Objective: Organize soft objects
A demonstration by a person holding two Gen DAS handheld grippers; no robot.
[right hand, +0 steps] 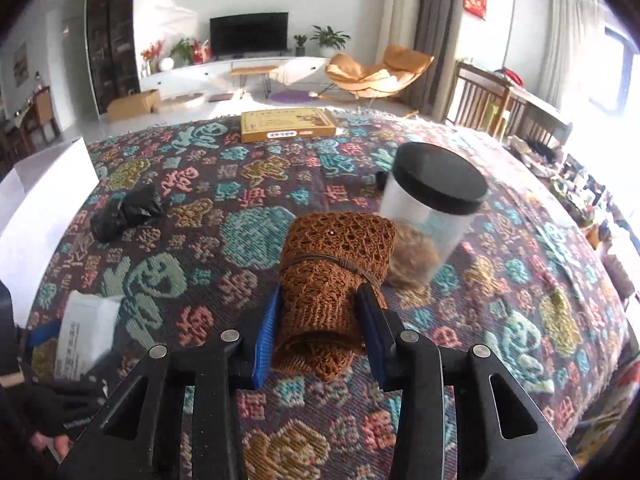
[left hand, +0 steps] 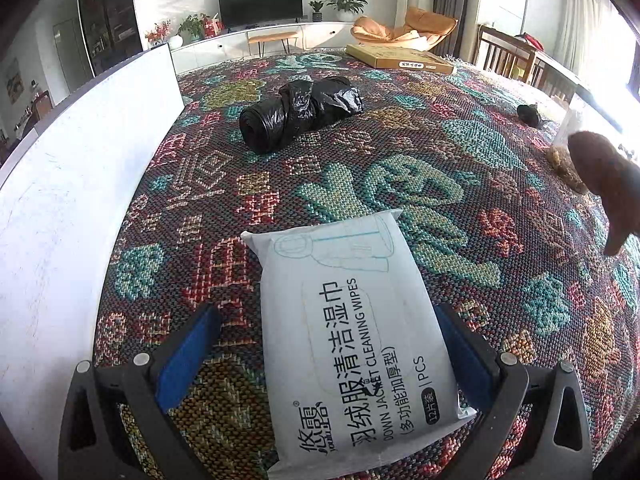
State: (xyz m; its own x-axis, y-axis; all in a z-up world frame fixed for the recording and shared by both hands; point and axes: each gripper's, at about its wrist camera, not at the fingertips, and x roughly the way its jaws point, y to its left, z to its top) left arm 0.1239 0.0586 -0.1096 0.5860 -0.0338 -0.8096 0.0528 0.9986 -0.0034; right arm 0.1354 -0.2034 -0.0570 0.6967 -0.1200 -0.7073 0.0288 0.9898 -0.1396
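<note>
Woven cloth point(left hand: 460, 184) in dark brown with teal, red and gold figures covers the whole work surface and runs out of frame on every side. Along its left edge stands a white board point(left hand: 68, 184), its lower end cut off by the picture's rim. At the far edge lies a flat yellow box point(right hand: 286, 124).

Nearer, a clear jar with a black lid point(right hand: 434, 200) looks tilted in the right wrist view and is slightly blurred; a tan fluffy mass shows inside it, too soft to identify. A roll of black plastic bags point(left hand: 298, 112) lies well apart from it on the left half of the cloth.

The white wipes pack point(left hand: 360, 328) lies flat between the fingers of the left gripper point(left hand: 328, 340). The jaws stand wide: the left pad is clearly apart from the pack, while the right pad sits just beside its edge, and whether it touches cannot be told. The pack's near end is hidden below the frame.

The right gripper point(right hand: 320, 320) is closed on a rolled brown mesh bundle point(right hand: 336, 264) tied with a thin cord, both pads pressing its sides, with its lower end hanging over the cloth. In the left wrist view that bundle appears only as a brown blur at the right edge.
</note>
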